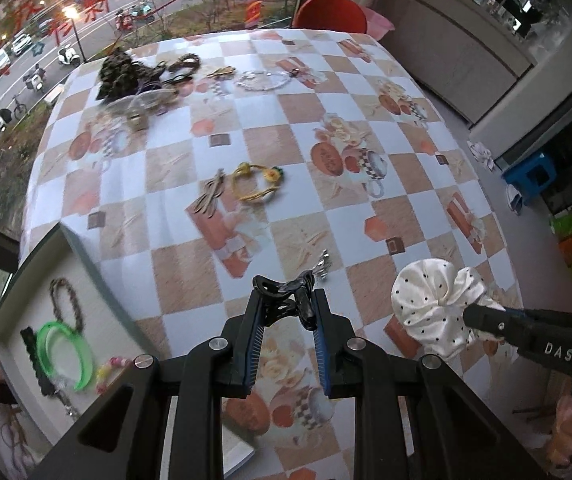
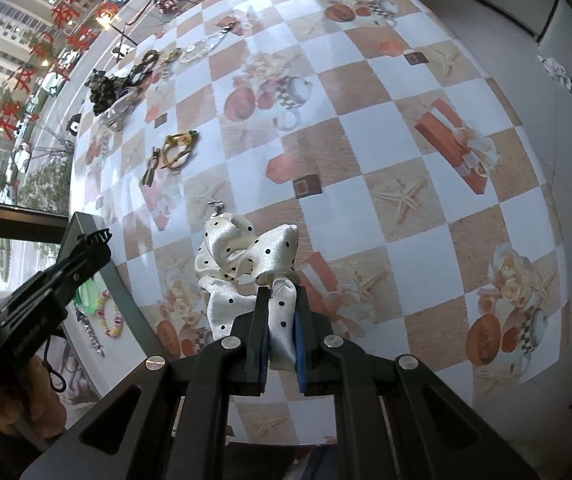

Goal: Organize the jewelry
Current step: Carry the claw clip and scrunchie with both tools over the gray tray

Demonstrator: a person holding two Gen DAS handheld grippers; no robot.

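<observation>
My left gripper (image 1: 286,300) is shut on a black hair claw clip (image 1: 284,294) and holds it above the checkered table (image 1: 325,80), to the right of the white tray (image 1: 86,256). My right gripper (image 2: 282,300) is shut on a white polka-dot scrunchie (image 2: 246,256), also seen in the left wrist view (image 1: 433,304). The tray holds a green bangle (image 1: 66,350), a braided bracelet (image 1: 68,304) and a beaded bracelet (image 1: 112,368). A yellow bracelet (image 1: 258,182) and a tan bow clip (image 1: 210,194) lie mid-table. A small silver piece (image 1: 323,264) lies just beyond the claw clip.
A pile of dark scrunchies, hair ties and clear bangles (image 1: 134,80) and a clear bead bracelet (image 1: 262,80) lie at the table's far edge by the window. A red chair (image 1: 329,12) stands behind the table. A blue stool (image 1: 531,174) is on the floor at right.
</observation>
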